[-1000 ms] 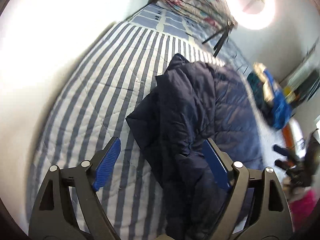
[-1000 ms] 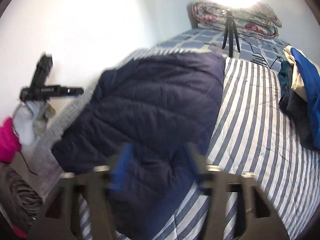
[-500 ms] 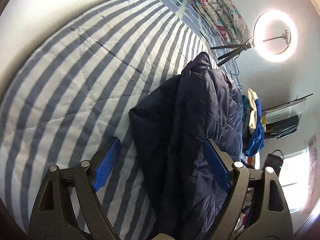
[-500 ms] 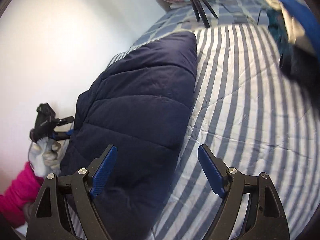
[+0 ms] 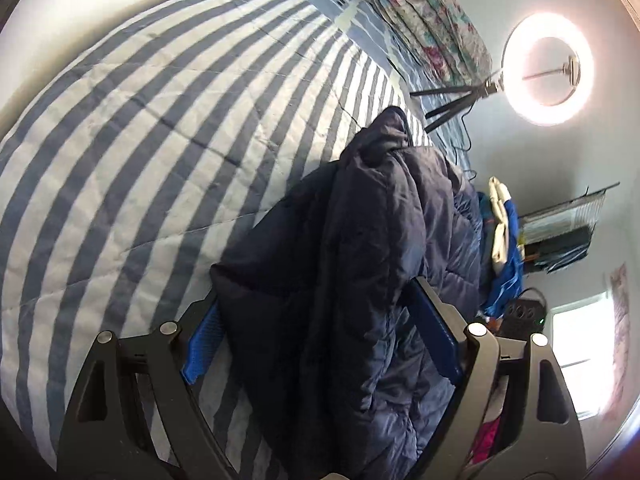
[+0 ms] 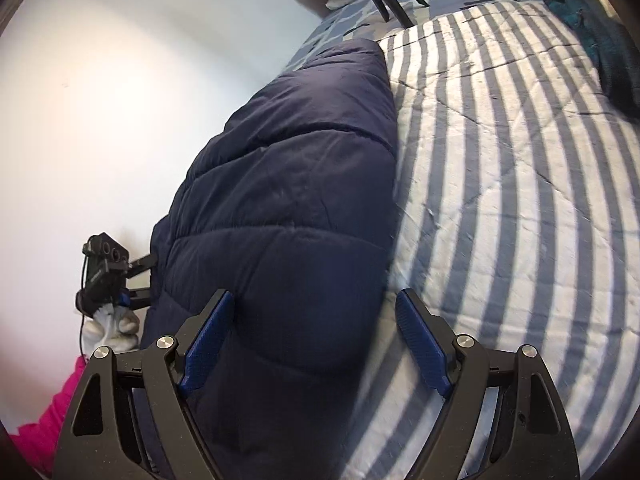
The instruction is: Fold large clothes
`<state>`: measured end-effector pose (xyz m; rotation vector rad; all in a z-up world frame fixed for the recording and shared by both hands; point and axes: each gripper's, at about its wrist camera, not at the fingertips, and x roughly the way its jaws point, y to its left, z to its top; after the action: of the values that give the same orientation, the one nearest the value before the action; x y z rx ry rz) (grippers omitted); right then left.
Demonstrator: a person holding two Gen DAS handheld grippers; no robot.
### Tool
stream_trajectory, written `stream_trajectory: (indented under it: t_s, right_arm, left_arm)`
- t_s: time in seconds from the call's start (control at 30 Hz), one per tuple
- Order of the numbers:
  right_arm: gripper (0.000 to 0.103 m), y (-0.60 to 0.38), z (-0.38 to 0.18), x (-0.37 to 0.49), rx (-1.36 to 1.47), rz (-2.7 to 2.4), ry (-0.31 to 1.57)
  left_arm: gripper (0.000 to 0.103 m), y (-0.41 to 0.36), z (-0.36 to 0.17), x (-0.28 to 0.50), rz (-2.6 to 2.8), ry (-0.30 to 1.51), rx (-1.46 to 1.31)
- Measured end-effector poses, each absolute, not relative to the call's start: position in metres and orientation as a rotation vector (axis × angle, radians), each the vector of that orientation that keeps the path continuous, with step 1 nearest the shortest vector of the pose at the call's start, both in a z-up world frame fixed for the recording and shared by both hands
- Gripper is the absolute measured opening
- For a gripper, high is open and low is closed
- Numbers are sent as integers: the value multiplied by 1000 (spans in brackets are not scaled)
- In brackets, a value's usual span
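In the left wrist view, the striped quilt (image 5: 160, 128) filled the left half, its near edge cut off by the frame and the left gripper's black frame. The left gripper (image 5: 320, 344) stood wide open, with a fold of the navy jacket (image 5: 360, 240) bulging up between its blue pads (image 5: 202, 346); the fold hid the tip of the left pad and part of the right one, so whether cloth touched either pad could not be told. The jacket lay bunched on the quilt, its lower end hidden behind the gripper. Beyond it a floral pillow (image 5: 428, 24) lay at the head of the bed, a tripod (image 5: 452, 100) carried a glaring ring light (image 5: 548, 68), and a blue and cream heap of clothes (image 5: 504, 248) was mostly hidden by the jacket. In the right wrist view, a pink sleeve (image 6: 52, 412) was cut off at the lower left, and a gloved hand (image 6: 114, 324) held the other gripper, whose fingers vanished behind the jacket (image 6: 288, 200). The right gripper (image 6: 312, 340) was also spread wide, straddling the jacket's right edge without pinching it. The quilt (image 6: 520, 200) ran to the right, where a dark teal garment (image 6: 580, 12) was cropped by the rim and hard to make out.
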<state>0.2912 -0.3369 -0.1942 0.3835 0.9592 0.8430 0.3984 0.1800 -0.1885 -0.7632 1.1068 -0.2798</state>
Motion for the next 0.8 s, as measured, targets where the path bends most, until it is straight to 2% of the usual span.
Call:
stream_trajectory:
  t_s: [0.07,0.1,0.13,0.23,0.27,0.33,0.4,0.6,0.7,0.8]
  right_arm:
    - [83,-331,-195,294,397,853,959]
    - [84,-326,-196,296,404,864,960]
    - [84,-321,-197,298,401,870,961]
    - [82,-308,-193,296,344,859,956]
    - [78,-304,-191,295,325,850,956]
    - [70,-303,-189,290,306,835,961]
    - [58,-299,-186,287,292,815,962]
    - [35,-288,-165,268,171,736,937]
    - [27,-278,-150,256,98,694,914]
    - [23,-270,-138,241,18,656,894]
  left_arm:
    - [84,173,-189,403,-265,1113,-728]
    - [77,168,-188,405,-267,1111,-712]
    - [64,164,-187,406,-266,1115,-690]
    - [44,145,-181,408,-252,1117,-584]
    - [41,139,-177,407,-243,1109,-535]
    - [28,129,-170,406,-235,1095,-470]
    - [23,122,-164,403,-223,1082,-426]
    - [16,103,-146,393,-189,1040,-333]
    - [14,98,-135,387,-202,1029,-303]
    - [13,95,-123,378,-223,1014,-277]
